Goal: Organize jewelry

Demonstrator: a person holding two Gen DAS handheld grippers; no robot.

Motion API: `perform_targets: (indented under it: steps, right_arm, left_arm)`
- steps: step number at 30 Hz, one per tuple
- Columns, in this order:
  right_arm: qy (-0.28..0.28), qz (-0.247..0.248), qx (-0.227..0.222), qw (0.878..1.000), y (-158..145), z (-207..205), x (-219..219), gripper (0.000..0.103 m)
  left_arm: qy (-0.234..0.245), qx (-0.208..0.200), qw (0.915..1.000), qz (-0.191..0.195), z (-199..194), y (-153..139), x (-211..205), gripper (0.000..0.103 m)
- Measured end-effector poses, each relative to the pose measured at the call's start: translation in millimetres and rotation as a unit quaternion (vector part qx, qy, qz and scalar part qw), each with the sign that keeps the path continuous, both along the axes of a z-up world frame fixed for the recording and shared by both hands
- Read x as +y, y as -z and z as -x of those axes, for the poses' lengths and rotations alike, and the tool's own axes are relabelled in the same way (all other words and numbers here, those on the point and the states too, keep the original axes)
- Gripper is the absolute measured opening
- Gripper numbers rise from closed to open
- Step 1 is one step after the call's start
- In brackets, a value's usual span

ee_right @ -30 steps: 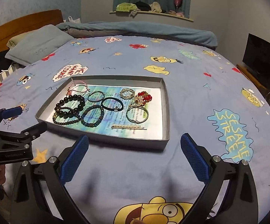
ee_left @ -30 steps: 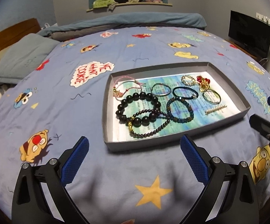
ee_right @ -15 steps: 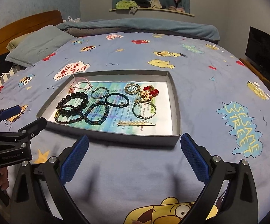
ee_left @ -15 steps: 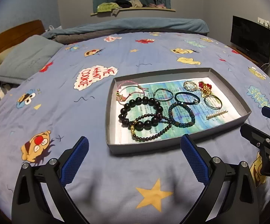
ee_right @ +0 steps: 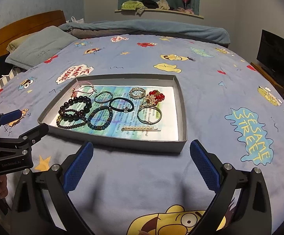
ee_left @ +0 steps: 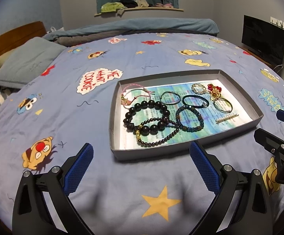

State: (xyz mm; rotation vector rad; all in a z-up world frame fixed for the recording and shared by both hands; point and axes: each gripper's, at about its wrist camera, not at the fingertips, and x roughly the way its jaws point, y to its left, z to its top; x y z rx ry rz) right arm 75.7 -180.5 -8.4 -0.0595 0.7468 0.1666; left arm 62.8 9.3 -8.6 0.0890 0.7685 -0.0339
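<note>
A cartoon-print bedspread (ee_left: 122,54) carries a shallow grey tray (ee_left: 113,117) of tangled jewelry. Both the left gripper (ee_left: 141,164) and right gripper (ee_right: 141,163) hover short of it, jaws wide apart, empty. The big dark bead bracelet (ee_left: 146,115), likely heaviest and slippery, overlaps a thinner strand; the pearl hairpin (ee_right: 141,128) lies clear, probably easiest to pinch.

Left hand-held gripper (ee_left: 141,161), right hand-held gripper (ee_right: 141,161) spread (empty).

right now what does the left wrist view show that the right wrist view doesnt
Only the left wrist view shows the right hand-held gripper at its right edge, open. Only the right wrist view shows the left hand-held gripper, open, the fingers holding it, and the whole "Sesame Street" print. Both show the grey tray of jewelry, including the pearl hair clip, plus the TV.
</note>
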Motion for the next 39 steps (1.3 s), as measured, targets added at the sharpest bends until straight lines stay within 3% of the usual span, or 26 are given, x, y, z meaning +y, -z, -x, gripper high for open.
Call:
perform_targets:
  steps: [39]
  right_arm:
    - [-0.002, 0.006, 0.001, 1.000, 1.4, -0.1, 0.8, 0.097]
  left_arm:
    - [0.002, 0.004, 1.0000, -0.002, -0.2, 2.6, -2.4, 0.098]
